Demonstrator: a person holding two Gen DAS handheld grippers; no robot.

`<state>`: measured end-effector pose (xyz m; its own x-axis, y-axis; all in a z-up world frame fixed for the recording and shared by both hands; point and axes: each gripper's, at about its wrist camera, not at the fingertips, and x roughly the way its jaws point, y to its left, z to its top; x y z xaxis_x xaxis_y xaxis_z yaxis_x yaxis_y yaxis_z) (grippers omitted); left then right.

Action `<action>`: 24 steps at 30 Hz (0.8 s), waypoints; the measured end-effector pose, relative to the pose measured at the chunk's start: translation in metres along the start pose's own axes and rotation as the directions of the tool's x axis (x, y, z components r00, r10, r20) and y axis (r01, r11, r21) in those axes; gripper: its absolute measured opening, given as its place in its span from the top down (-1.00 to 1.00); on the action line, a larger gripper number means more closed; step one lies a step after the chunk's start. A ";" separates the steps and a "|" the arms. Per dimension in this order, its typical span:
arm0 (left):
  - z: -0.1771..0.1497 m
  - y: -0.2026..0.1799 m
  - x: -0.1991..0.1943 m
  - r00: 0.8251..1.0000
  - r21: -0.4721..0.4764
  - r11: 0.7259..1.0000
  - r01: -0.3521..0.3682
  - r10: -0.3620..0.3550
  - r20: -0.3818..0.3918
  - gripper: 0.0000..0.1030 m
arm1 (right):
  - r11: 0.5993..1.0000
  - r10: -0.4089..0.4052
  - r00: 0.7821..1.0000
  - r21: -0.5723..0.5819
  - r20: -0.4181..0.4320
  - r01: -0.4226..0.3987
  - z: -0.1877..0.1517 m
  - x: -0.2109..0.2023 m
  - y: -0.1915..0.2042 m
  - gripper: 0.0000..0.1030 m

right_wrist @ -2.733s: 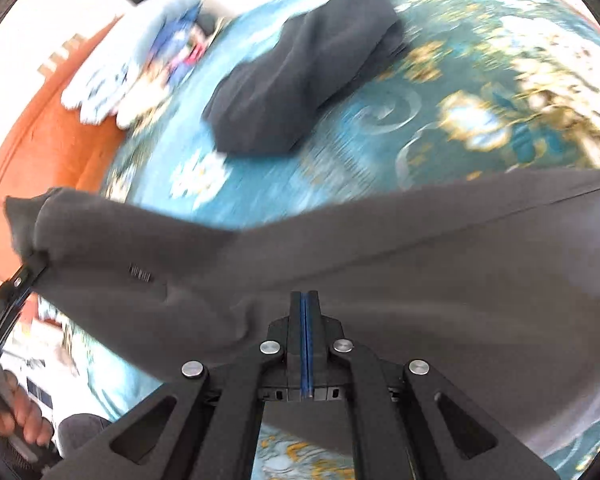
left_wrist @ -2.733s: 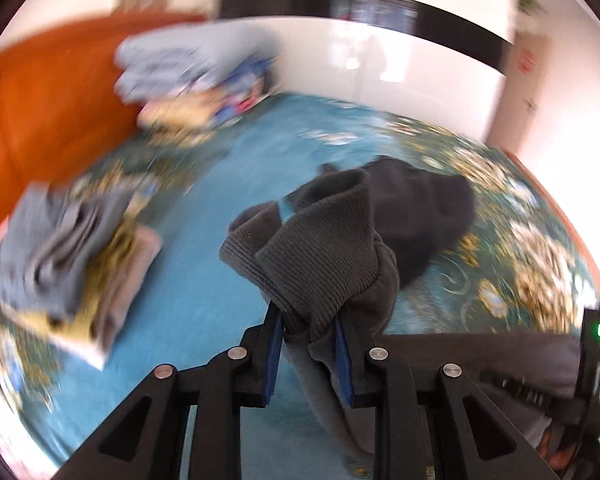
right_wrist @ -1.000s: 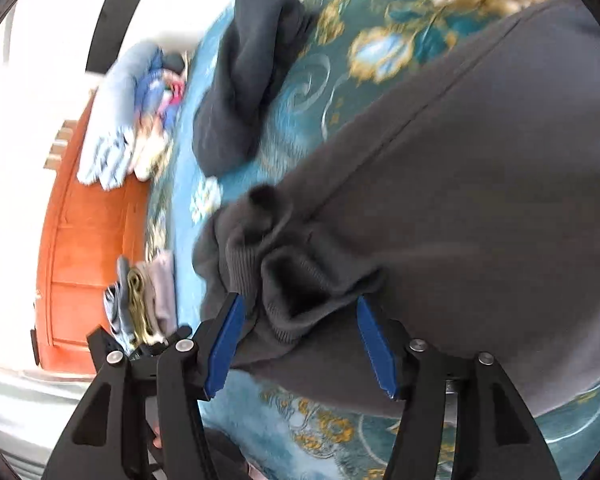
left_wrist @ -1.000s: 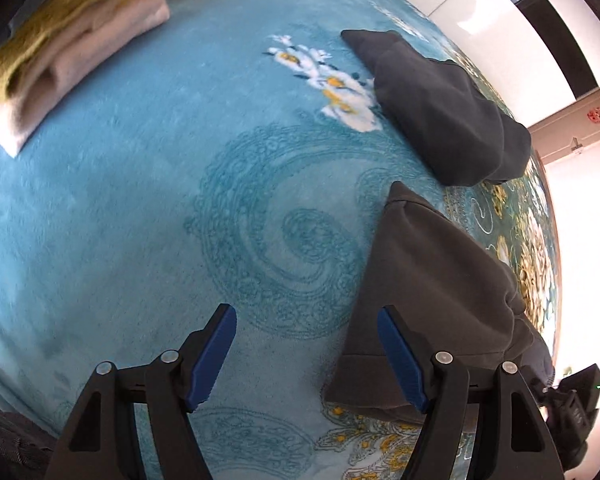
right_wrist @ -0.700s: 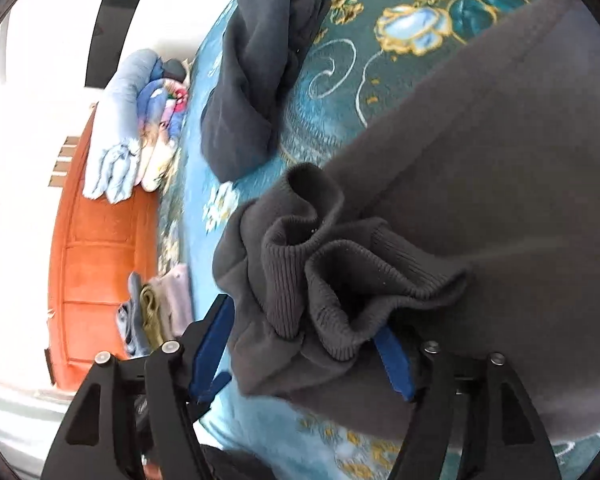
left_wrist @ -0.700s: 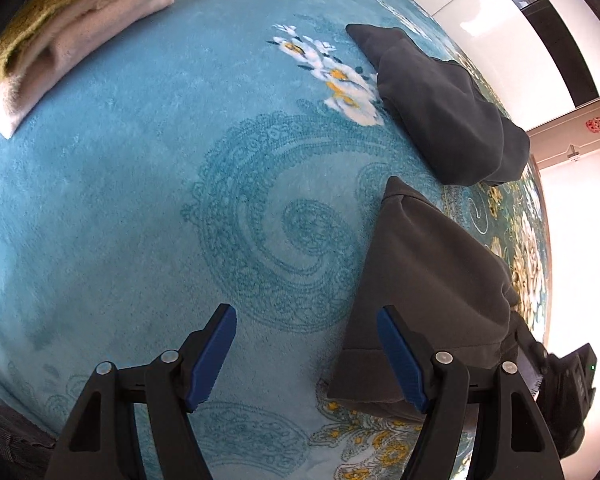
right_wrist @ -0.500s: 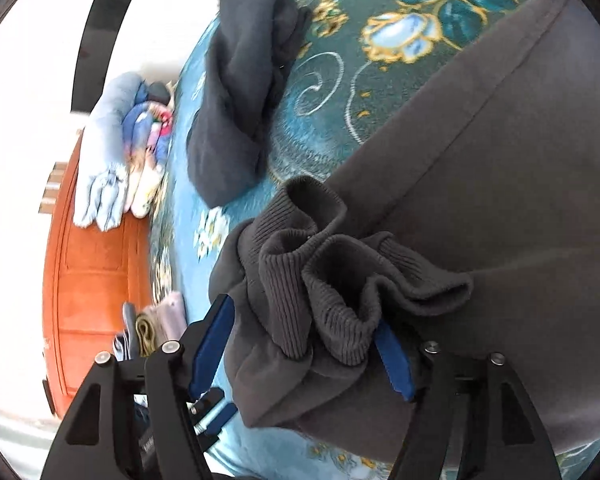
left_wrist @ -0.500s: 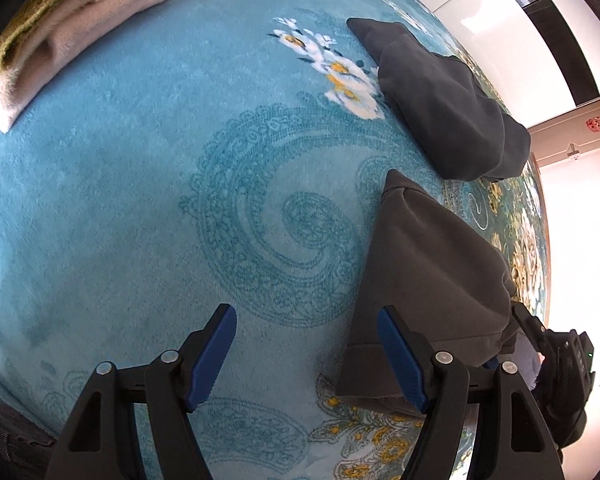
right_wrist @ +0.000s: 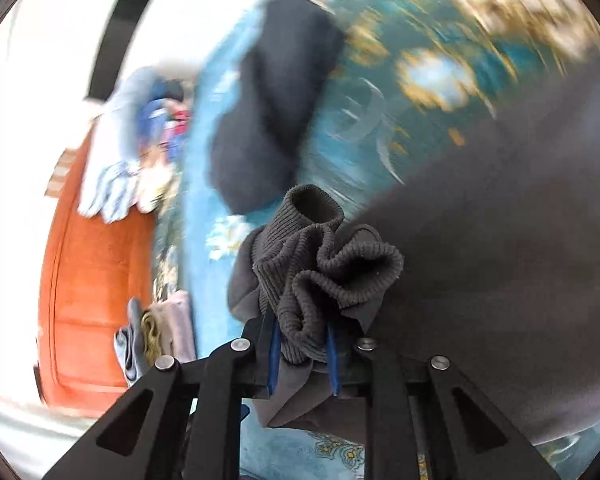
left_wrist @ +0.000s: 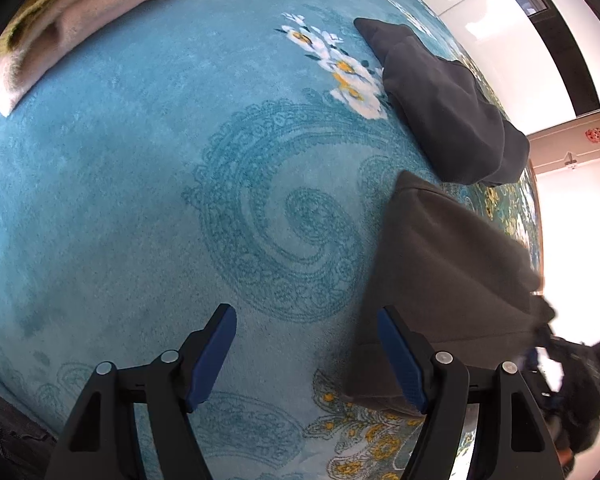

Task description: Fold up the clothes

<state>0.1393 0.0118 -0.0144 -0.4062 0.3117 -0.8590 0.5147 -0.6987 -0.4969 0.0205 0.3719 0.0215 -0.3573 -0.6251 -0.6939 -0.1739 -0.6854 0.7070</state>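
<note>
Your right tool [right_wrist: 302, 354] is pinching the grey sweatshirt's ribbed cuff [right_wrist: 320, 268]; your left tool [left_wrist: 306, 354] is hanging wide open, gripping nothing, over the teal carpet [left_wrist: 140, 184]

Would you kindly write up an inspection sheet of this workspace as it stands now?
Surface: teal patterned carpet.
Job's things: grey sweatshirt lying on carpet; its ribbed cuff bunched.
Clutter: dark garment lying beyond the sweatshirt; folded stack; clothes pile against headboard.
Grippers: left tongs open, holding nothing; right tongs shut on ribbed cuff.
Cables: nothing seen.
Surroundings: orange headboard, white wall.
</note>
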 end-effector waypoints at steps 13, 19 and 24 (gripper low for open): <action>-0.005 -0.018 0.006 0.991 0.043 0.992 0.122 -0.120 -0.053 -0.48 | 0.999 -0.043 0.996 -0.014 0.073 0.045 0.006 -0.054 -0.048 0.62; -0.003 -0.034 0.024 0.968 0.015 0.976 0.219 -0.216 -0.127 -0.49 | 0.985 -0.012 1.000 0.175 0.027 0.008 0.001 -0.038 -0.102 0.62; 0.003 -0.047 0.052 0.942 -0.015 0.962 0.274 -0.271 -0.196 -0.49 | 0.989 -0.011 1.000 0.145 0.003 0.010 0.004 -0.033 -0.099 0.61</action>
<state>0.0918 0.0583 -0.0351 -0.3744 0.6094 -0.6988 0.3952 -0.5769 -0.7148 0.0455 0.4621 -0.0252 -0.3578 -0.6169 -0.7010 -0.3088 -0.6303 0.7123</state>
